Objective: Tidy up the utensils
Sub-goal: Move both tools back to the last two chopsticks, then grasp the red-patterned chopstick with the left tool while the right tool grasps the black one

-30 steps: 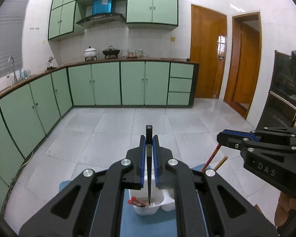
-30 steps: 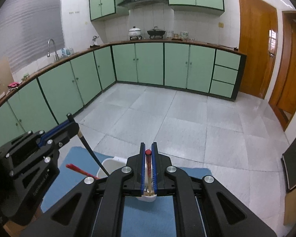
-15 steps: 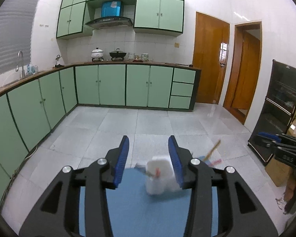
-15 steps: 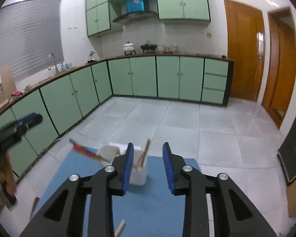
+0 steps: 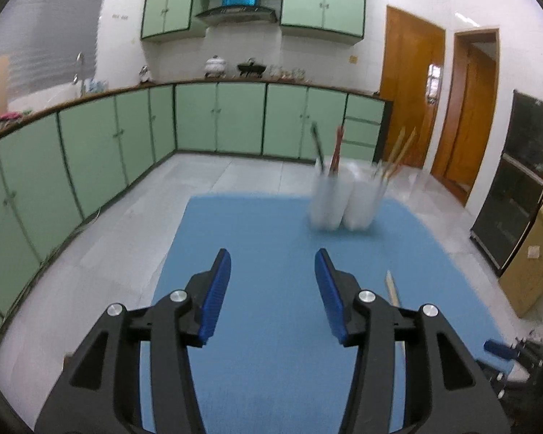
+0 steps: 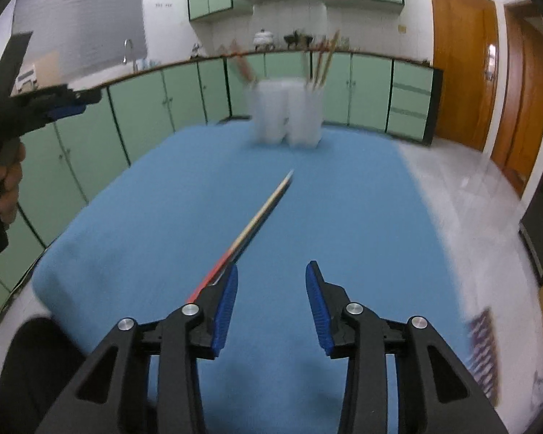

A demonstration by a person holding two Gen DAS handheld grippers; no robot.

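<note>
Chopsticks are the job here: one loose chopstick (image 6: 260, 217) lies flat on the blue mat (image 6: 344, 217) that covers the surface, well short of the white holder (image 6: 286, 115) at the mat's far end. Its long axis runs on a diagonal in the right wrist view, the red end near, tucked just beside and partly behind the left finger of the right tongs (image 6: 269, 303), the pale tip pointing away and to the right, roughly toward the holder. In the left wrist view a pale stick (image 5: 392, 287) shows just past the right finger of the left tongs (image 5: 271, 293); it is probably the same one, though I cannot tell for sure.

Both sets of tongs stand apart with their jaws opening, and nothing is between the pads of either. The holder (image 5: 344, 202) is blurred, with dark, red and pale sticks standing in its two cups.

The step in hand looks like picking up this last loose stick. The right tongs are nearer it, but the stick sits off to the side of the gap, not inside it. To do it well, I would shift the tongs sideways until the stick lies between the pads, turn them so the pads close across its long axis, and grip near the middle so it does not swing. A thin stick flat on a soft mat may roll away from a shallow pinch.
</note>
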